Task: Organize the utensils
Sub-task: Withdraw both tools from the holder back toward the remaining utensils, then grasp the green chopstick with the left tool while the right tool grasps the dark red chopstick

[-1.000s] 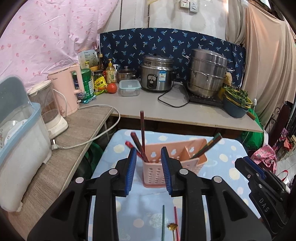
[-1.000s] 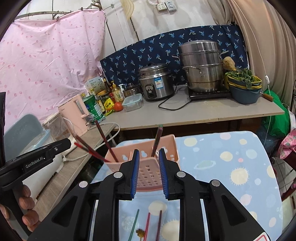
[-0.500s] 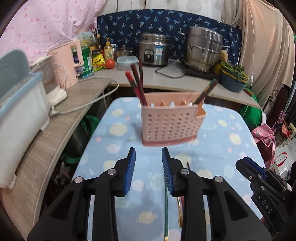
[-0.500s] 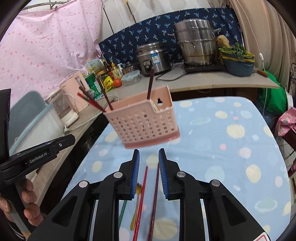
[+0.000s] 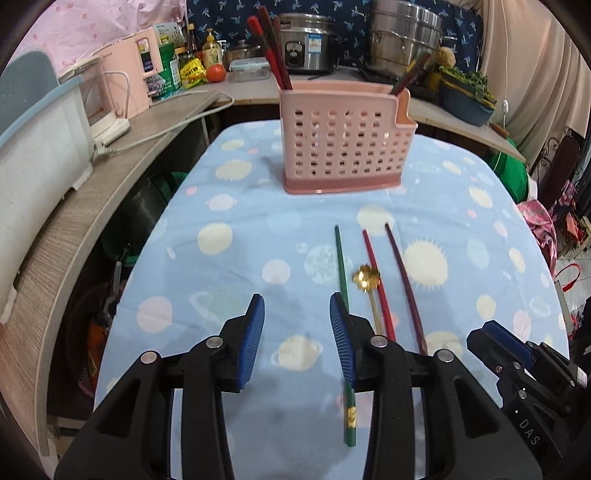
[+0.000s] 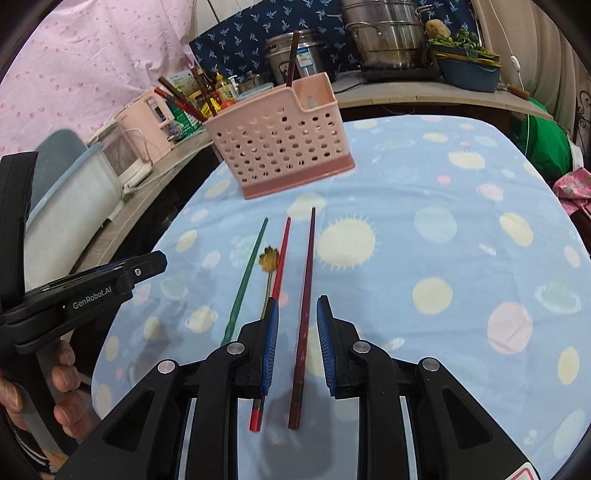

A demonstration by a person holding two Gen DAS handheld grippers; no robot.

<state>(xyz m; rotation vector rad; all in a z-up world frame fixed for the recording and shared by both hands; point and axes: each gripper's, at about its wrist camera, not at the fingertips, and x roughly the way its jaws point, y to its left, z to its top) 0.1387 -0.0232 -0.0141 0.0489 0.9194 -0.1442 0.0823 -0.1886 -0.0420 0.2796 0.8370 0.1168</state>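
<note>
A pink perforated utensil caddy [image 5: 341, 144] [image 6: 280, 147] stands on the blue spotted tablecloth, with red and dark chopsticks upright in it. In front of it lie a green chopstick [image 5: 341, 266] [image 6: 245, 280], a gold spoon [image 5: 365, 282] [image 6: 269, 260], a red chopstick [image 5: 376, 273] [image 6: 279, 266] and a maroon chopstick [image 5: 402, 273] [image 6: 306, 288]. My left gripper [image 5: 295, 328] is open and empty, its right finger above the green chopstick. My right gripper [image 6: 294, 332] is open, its jaws either side of the maroon chopstick, not closed on it.
The tablecloth [image 5: 229, 280] covers a table with its edge at the left. A wooden counter [image 5: 85, 184] on the left holds a white and blue appliance [image 5: 33, 147] and a pink kettle [image 5: 127, 70]. Pots [image 5: 402, 33] and a rice cooker [image 5: 306, 46] stand behind.
Both grippers have pulled back from the caddy and tilted down toward the loose utensils. The caddy now looks farther off and the chopsticks lie between and beside the fingers.
</note>
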